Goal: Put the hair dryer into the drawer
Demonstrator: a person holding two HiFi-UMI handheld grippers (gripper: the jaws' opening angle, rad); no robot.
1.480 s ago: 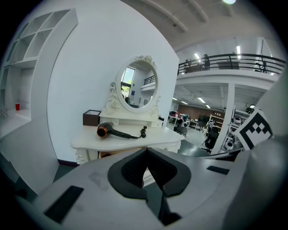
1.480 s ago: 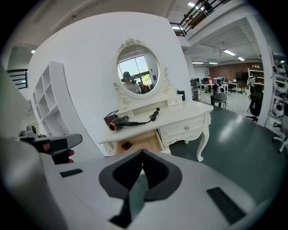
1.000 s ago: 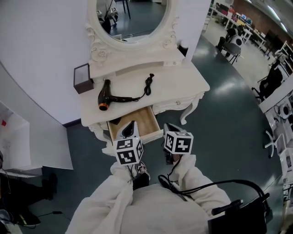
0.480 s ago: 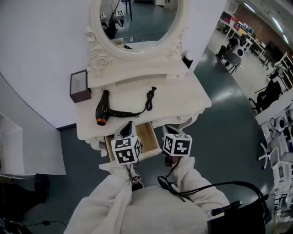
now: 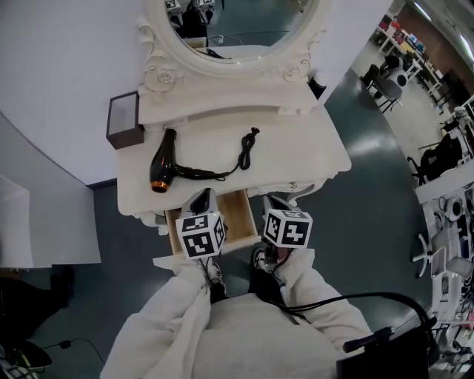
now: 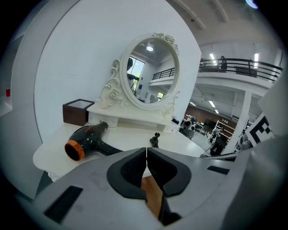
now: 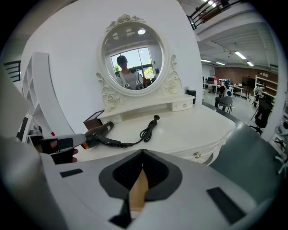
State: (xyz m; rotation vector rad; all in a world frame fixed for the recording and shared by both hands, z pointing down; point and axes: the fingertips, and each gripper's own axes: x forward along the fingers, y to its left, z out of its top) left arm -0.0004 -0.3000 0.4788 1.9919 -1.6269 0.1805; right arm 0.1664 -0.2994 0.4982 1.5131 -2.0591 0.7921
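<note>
A black hair dryer (image 5: 163,161) with an orange nozzle ring lies on the left of the white dressing table (image 5: 304,159); its cord (image 5: 246,152) is coiled to the right. Below the tabletop, the wooden drawer (image 5: 238,220) stands pulled out. My left gripper (image 5: 201,198) is shut and empty above the drawer, short of the hair dryer (image 6: 87,140). My right gripper (image 5: 275,201) is shut and empty at the drawer's right edge. From the right gripper view, the dryer (image 7: 101,134) and cord (image 7: 148,130) lie beyond my right gripper (image 7: 142,152).
A dark brown open box (image 5: 122,120) stands at the table's back left. An oval mirror (image 5: 237,22) rises behind a raised shelf (image 5: 222,104). A small knob (image 7: 196,155) marks a shut drawer on the right. White panels (image 5: 37,222) lean at the left.
Both grippers have moved forward towards the dressing table, over the open drawer, and both stay shut. The hair dryer has not moved.
</note>
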